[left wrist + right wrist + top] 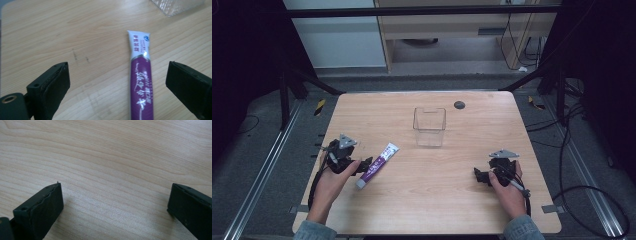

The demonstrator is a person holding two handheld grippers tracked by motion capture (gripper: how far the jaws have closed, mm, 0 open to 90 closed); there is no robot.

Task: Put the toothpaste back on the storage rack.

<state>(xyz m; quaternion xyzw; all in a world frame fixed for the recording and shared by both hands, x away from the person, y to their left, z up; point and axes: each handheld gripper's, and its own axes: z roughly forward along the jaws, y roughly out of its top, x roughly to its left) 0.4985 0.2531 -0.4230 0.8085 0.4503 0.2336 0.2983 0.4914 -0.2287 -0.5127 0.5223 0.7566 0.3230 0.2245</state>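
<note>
Nearest the person, the right gripper (479, 176) rests low over the pale wooden table (447, 210) at its right side, held in the right hand (507, 187); in the right gripper view its jaws stand wide apart with nothing but bare wood grain between them, so it holds nothing; on the other side, the left gripper (364, 165), held in the left hand (332, 182), sits just at the lower end of the purple and white toothpaste tube (378, 165), which lies flat on the table, slanting up and to the right; the left gripper view shows its jaws fully spread either side of the tube (141, 75), the tube nearer the right-hand jaw and not touched by either, so no grip has been made; farther back, near the middle of the table and well apart from the tube, stands a clear plastic rectangular container (430, 126), upright and seemingly empty; beyond it a small dark round disc (459, 105) sits near the far edge; judging from this, the work looks barely begun: the approach to the tube is made, while closing on it, lifting it and, probably, carrying it to the container all remain.
</note>
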